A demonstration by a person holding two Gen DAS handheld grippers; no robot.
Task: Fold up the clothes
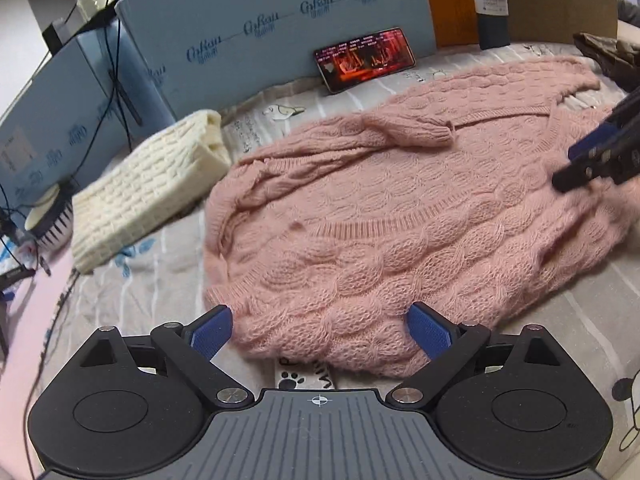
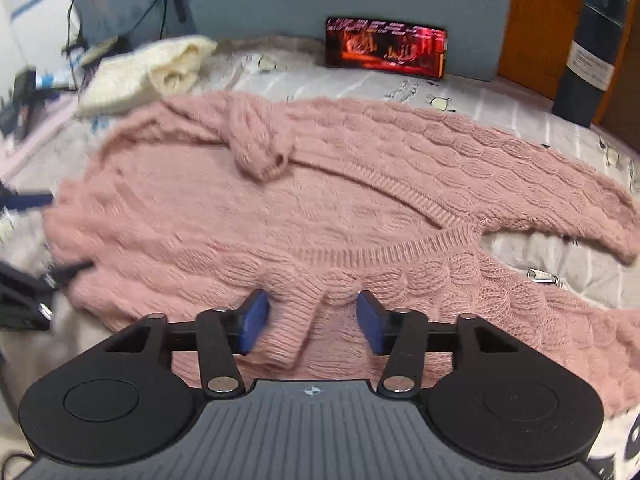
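Two views: left wrist first, then right wrist.
Left wrist – garment: a pink cable-knit cardigan (image 1: 380, 216) is spread over a printed bed sheet (image 1: 132, 292), one sleeve cuff (image 1: 432, 133) folded onto its upper part.
Left wrist – left gripper (image 1: 320, 326): jaws are held wide apart at the cardigan's near edge, nothing pinched between the blue pads (image 1: 427, 329).
Left wrist – right gripper (image 1: 576, 164): seen from the side over the cardigan's right part; its opening cannot be told from here.
Left wrist – surroundings: a folded cream knit (image 1: 148, 196) lies left of the cardigan, apart from it; a lit phone (image 1: 365, 58) leans on a blue foam board (image 1: 260, 40).
Right wrist – right gripper (image 2: 312, 322): jaws are parted, with a cardigan fold bunched between them, not clamped.
Right wrist – surroundings: a dark bottle (image 2: 592, 52) stands at the far right – a zipper pull (image 2: 542, 276) shows beside the neckline.
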